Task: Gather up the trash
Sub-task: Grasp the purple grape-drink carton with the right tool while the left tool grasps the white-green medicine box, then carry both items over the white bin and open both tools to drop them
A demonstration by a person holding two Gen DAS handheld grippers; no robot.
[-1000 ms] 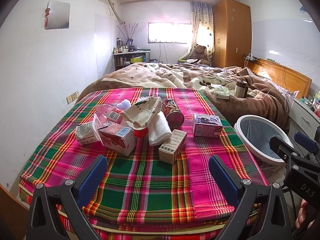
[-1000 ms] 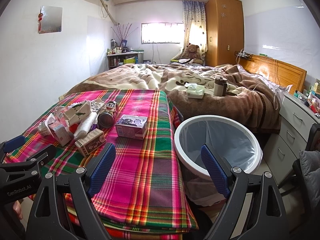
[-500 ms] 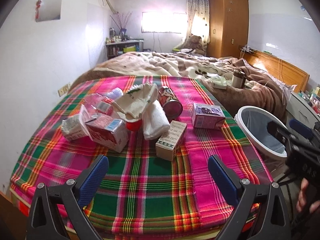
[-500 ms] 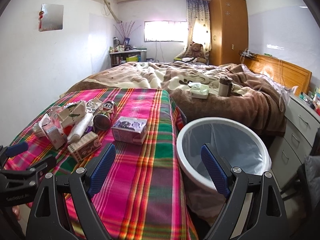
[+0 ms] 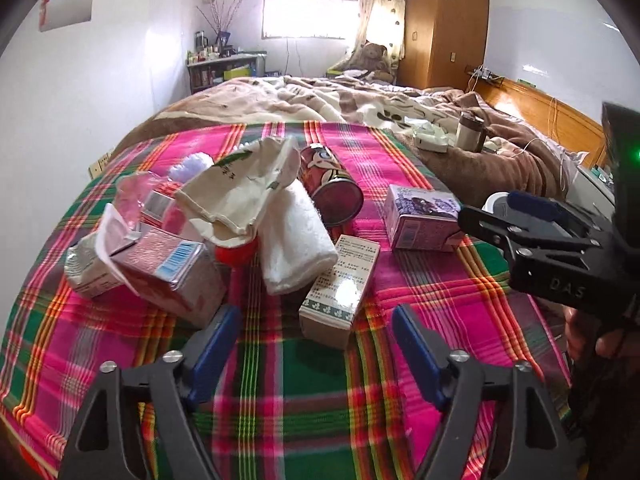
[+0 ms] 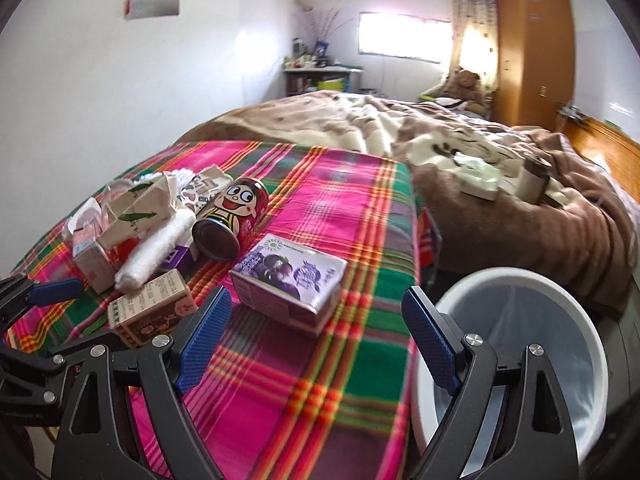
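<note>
Trash lies in a heap on the plaid cloth [image 5: 280,392]: a green-and-white carton [image 5: 340,284], a pink carton [image 5: 168,276], a white roll [image 5: 296,240], a red cartoon can [image 5: 332,188], a beige bag [image 5: 240,188] and a purple box [image 5: 420,216]. My left gripper [image 5: 316,344] is open, just short of the green-and-white carton. My right gripper [image 6: 316,332] is open, just short of the purple box [image 6: 292,276]. The white bin [image 6: 520,352] stands at the right of the cloth's edge.
The plaid cloth [image 6: 340,216] covers the near end of a bed; a brown blanket [image 5: 400,108] with a tissue box [image 5: 430,138] and a mug [image 5: 468,130] lies beyond. A wardrobe [image 5: 444,24] and headboard stand at the back right.
Both grippers have moved forward and down toward the trash. The left one now nears the green-and-white carton, the right one nears the purple box. Both stay open.
</note>
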